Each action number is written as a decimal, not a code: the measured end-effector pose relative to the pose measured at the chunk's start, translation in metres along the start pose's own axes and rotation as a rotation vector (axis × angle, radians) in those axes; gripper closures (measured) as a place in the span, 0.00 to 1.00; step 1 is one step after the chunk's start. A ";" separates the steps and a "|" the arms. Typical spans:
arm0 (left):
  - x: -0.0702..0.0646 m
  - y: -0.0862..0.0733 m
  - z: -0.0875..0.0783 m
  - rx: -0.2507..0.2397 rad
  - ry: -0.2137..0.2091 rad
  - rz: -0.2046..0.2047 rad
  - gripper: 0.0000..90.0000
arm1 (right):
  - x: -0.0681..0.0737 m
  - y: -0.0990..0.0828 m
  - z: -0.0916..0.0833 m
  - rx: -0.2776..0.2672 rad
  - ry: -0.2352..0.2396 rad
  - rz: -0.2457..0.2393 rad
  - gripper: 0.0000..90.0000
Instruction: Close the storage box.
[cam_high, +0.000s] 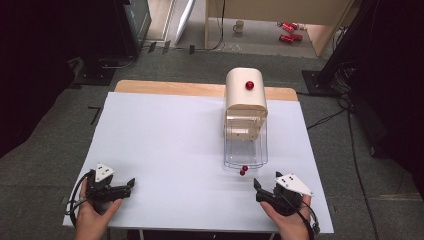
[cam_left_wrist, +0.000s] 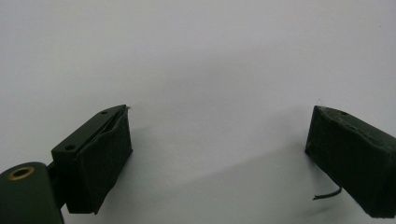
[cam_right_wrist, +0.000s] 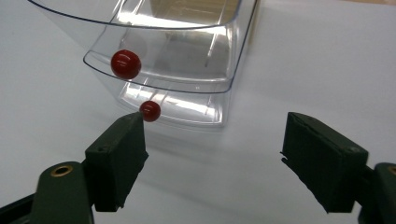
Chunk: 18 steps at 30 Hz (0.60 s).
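A small cream cabinet (cam_high: 245, 95) with a red knob (cam_high: 249, 85) on top stands toward the far right of the white table (cam_high: 165, 145), its clear plastic drawers (cam_high: 244, 147) pulled out toward the person; each of the two lower drawers (cam_right_wrist: 177, 70) carries a red knob (cam_right_wrist: 125, 64) on its front. The table sits on grey carpet (cam_high: 60, 120), with a wooden strip along its far edge, a mug (cam_high: 239, 26) and red cans (cam_high: 289, 31) on the floor beyond, and dark stands at both sides. The left gripper (cam_high: 131, 184) rests at the near left corner, jaws spread over bare table. The right gripper (cam_high: 256, 185) lies near the drawer fronts, jaws spread and empty.
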<state>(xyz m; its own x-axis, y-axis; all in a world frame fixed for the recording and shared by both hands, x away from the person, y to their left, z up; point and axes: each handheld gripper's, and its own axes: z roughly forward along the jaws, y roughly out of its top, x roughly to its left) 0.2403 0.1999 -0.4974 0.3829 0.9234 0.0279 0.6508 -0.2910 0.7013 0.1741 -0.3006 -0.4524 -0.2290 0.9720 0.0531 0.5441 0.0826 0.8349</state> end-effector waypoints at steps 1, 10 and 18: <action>0.000 0.000 0.000 0.000 0.000 0.000 0.08 | 0.002 0.000 0.000 -0.001 0.000 0.000 0.27; 0.000 0.000 0.000 0.000 0.000 0.000 0.08 | 0.019 0.003 0.006 -0.003 0.020 -0.010 0.43; 0.000 0.000 0.000 0.000 0.000 0.000 0.08 | 0.031 0.005 0.011 -0.021 0.018 -0.011 0.55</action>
<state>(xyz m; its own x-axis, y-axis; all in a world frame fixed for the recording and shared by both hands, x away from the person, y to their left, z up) 0.2402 0.1999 -0.4974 0.3829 0.9233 0.0281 0.6505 -0.2911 0.7015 0.1784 -0.2675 -0.4523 -0.2498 0.9668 0.0532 0.5241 0.0888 0.8470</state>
